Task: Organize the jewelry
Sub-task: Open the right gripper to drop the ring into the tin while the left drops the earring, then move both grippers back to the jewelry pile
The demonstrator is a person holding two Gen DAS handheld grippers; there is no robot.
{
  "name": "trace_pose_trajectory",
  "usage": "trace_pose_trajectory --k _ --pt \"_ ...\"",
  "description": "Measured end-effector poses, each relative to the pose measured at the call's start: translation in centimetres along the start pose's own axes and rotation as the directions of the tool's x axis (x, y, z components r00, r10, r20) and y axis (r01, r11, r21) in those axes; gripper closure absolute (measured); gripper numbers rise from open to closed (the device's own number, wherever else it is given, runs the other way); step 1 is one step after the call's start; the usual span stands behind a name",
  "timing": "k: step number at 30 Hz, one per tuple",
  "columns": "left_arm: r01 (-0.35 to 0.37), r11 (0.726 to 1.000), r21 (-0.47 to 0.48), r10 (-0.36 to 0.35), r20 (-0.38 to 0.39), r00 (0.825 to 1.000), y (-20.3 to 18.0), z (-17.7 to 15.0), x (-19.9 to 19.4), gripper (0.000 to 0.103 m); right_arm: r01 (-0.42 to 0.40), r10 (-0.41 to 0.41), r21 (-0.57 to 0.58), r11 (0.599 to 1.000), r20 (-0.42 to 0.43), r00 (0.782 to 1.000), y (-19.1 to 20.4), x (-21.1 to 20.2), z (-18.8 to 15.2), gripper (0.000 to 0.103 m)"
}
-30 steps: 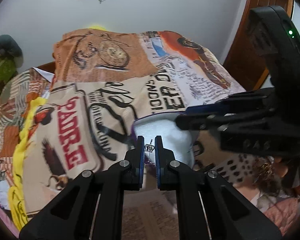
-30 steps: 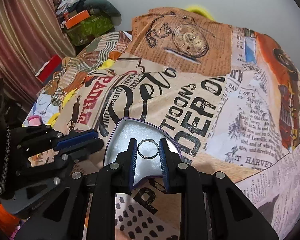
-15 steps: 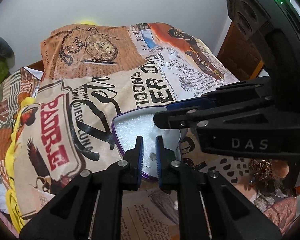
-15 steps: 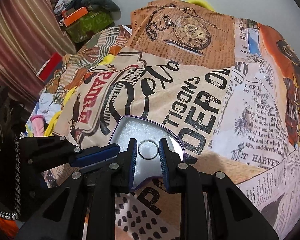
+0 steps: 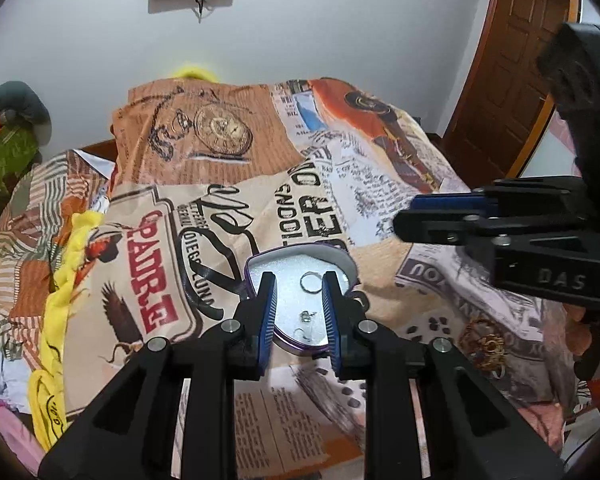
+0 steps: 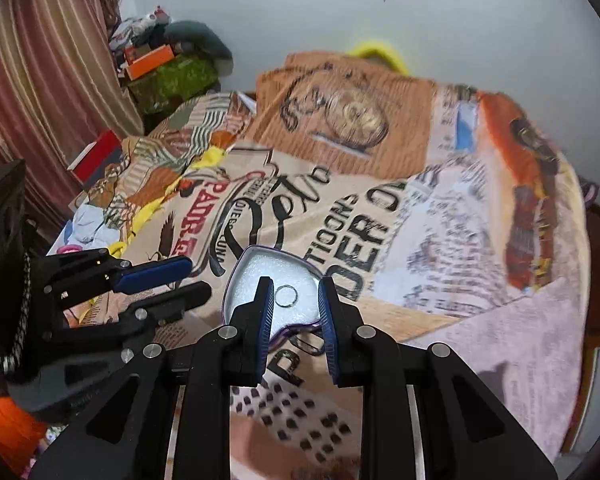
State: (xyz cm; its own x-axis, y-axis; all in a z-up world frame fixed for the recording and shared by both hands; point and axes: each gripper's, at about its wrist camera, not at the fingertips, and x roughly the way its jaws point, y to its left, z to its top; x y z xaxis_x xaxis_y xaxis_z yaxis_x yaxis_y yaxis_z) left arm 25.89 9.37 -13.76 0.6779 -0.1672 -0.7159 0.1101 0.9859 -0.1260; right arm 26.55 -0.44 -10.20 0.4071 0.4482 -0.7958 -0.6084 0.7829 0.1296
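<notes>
Bedspread [image 5: 380, 264] holds tin [image 5: 342, 264] — ring [image 6: 287, 295] inside, both grippers [image 5: 298, 304] spread.

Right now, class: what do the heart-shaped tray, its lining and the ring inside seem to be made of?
Heart-shaped tray: probably thin metal, its purple rim glossy and sharp-edged.
Lining: likely white foam or plush, matte and faintly sparkly.
Ring: apparently silver-coloured metal, a thin band catching light.
</notes>
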Motion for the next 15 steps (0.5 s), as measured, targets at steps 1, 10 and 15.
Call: trace_pose_trajectory --k 1,10,15 --pt "-0.001 1.0 0.003 0.001 0.004 1.0 -0.2 0.0 -0.4 0.081 0.012 -0.012 -0.004 1.0 0.014 1.0 0.1 -0.7 -0.2 0.082" --pt "0.023 0.999 0.038 -0.025 0.056 0.998 -3.3 -0.4 -4.7 0.071 0.12 -0.118 -0.005 0.993 0.13 0.984 0.0 -6.6 -2.8 0.07" --pt "0.051 0.998 0.048 -0.053 0.049 0.997 -5.0 -1.3 -5.6 0.069 0.171 -0.168 -0.002 0.985 0.163 0.972 -0.2 -8.5 -4.9 0.064"
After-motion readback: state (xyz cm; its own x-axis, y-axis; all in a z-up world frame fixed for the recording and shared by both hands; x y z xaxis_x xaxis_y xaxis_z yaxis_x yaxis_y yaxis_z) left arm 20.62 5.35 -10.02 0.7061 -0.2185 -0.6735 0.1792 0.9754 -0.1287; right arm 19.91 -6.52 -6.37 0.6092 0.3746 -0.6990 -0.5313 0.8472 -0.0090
